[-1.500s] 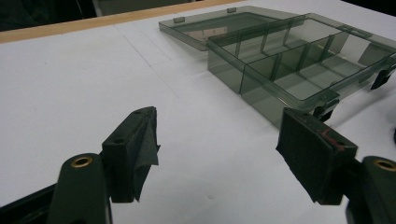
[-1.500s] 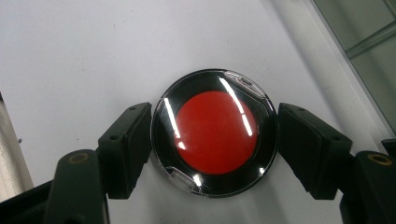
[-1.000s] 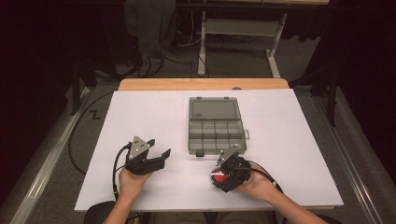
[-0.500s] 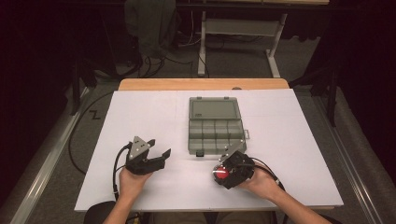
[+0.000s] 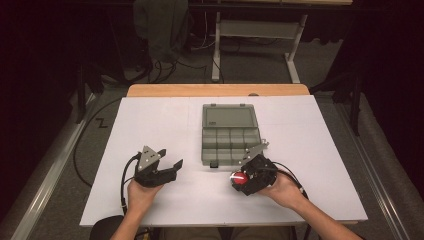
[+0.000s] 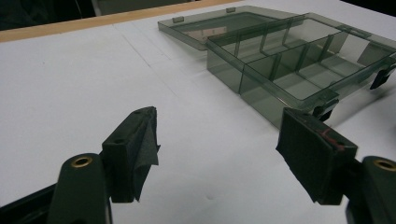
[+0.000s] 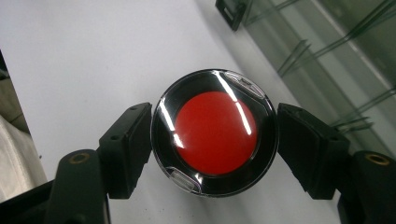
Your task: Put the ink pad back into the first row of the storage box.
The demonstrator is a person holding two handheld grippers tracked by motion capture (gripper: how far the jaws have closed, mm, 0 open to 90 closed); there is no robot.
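Two grippers low over table: left gripper agape; right gripper clamps red button.

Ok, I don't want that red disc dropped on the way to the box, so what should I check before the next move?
1. Right gripper jaws on both sides of the red disc: ok.
2. Grip firm enough to carry: cannot tell.
3. Compartment box lid open: ok.
4. Compartments free of contents: ok in the left gripper view.
5. Left gripper open and apart from the box: ok.
6. White table between disc and box unobstructed: ok.
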